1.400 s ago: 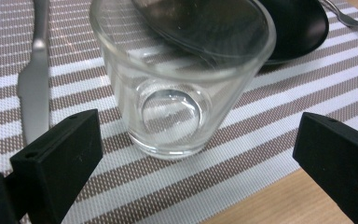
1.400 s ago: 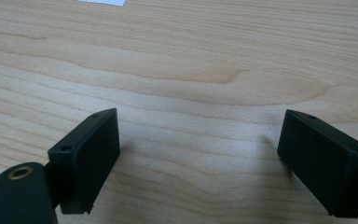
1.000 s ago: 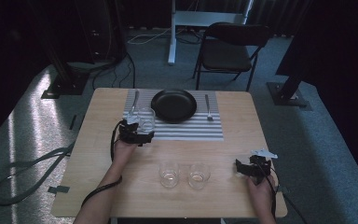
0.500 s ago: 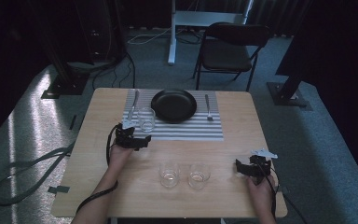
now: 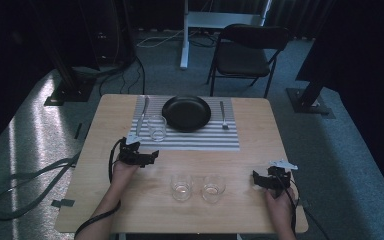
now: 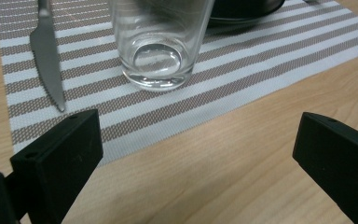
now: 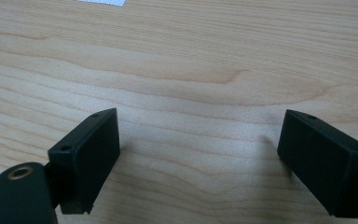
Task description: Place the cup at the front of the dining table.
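Through the left gripper view I see my left gripper (image 6: 193,161) with its two black jaws spread wide and nothing between them, only bare wood and the near edge of a striped placemat (image 6: 270,56). Just beyond the jaws a clear drinking glass (image 6: 161,42) stands upright on that placemat, apart from the jaws. A table knife (image 6: 46,51) lies beside the glass on the mat, blade toward me.

In the right gripper view my right gripper (image 7: 198,158) is also wide open and empty, low over plain tabletop.

From the high view, the left gripper (image 5: 139,155) sits just off the placemat's near left corner, and the glass (image 5: 157,127) stands on the mat between the knife (image 5: 142,116) and a black plate (image 5: 186,113). A fork (image 5: 223,115) lies on the plate's other side. Two more glasses (image 5: 198,187) stand side by side near the tabletop's (image 5: 260,210) near edge, between my hands. The right gripper (image 5: 270,178) rests near the near right corner.

I judge the step in hand to be setting out glasses: one is placed and let go. The next move likely calls for swinging an open gripper to one of the two near glasses, jaws either side of its wall, closing gently so the smooth glass neither slips nor tips.
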Motion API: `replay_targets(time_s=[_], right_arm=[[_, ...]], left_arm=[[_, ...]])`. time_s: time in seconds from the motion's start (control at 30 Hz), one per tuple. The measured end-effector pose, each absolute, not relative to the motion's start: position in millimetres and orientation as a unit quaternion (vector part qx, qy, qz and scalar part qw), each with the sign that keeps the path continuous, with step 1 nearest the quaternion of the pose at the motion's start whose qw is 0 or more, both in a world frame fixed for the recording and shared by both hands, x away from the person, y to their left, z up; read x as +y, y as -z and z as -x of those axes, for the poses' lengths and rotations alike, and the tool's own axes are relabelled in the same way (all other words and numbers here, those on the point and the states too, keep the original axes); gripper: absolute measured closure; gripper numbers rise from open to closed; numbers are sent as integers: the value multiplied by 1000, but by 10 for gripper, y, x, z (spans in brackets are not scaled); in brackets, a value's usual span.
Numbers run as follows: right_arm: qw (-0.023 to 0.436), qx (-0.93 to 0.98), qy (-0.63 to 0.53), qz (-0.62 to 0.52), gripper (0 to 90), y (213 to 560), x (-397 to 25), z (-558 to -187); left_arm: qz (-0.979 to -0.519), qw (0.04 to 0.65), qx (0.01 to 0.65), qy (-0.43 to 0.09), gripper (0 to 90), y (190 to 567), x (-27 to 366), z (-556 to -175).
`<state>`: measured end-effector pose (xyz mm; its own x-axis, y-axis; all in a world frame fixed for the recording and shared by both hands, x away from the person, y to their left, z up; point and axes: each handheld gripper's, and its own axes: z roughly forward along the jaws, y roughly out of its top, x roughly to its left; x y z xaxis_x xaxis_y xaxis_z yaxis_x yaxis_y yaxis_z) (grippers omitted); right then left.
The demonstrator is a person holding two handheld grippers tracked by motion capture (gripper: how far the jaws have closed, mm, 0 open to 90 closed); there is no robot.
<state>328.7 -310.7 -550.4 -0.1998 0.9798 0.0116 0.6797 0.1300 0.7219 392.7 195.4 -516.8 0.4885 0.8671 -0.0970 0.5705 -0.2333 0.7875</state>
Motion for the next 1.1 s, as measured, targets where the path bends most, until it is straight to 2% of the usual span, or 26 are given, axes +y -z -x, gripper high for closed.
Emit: replay_targets(time_s=[1.1], right_arm=[[244,710,-308,-584,122,5503,-3106,-3286]], left_arm=[[-758,410,476,-179,19,5265,2436,-3481]])
